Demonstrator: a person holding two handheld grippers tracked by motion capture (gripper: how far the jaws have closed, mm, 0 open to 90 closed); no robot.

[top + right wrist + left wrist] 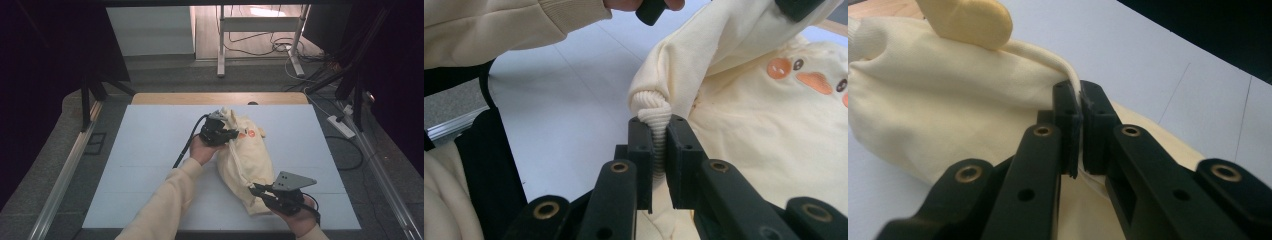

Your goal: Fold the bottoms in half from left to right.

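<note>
- L gripper (1079, 107): jaws pinched tight on a thin fold of the cream sweatshirt (245, 160), pads nearly touching w/ just cloth between; in the left gripper view the fold runs up from the jaws as a narrow ridge.
- R gripper (659, 137): jaws clamped on the ribbed cuff (651, 107), which bunches into a knot just above the pads; narrow gap, packed w/ ribbing.
- Beyond the L jaws: garment body swells to the left of that view, a rounded yellow lump (968, 20) sitting on top near the upper edge; can't tell what it is.
- Beyond the R jaws: sleeve rises from the cuff toward the other hand; orange print marks (814, 80) on the garment front to the right.
- High view: sweatshirt lies bunched on the white table top (150, 150), centre-right. L gripper at its far end, R gripper at its near corner, grey three-cornered plate (292, 181) on top of the R one.
- L forearm in a cream sleeve (165, 200) comes in from the bottom edge; black cable trails back from the L gripper.
- Wooden table edge (165, 98) shows behind the white top.
</note>
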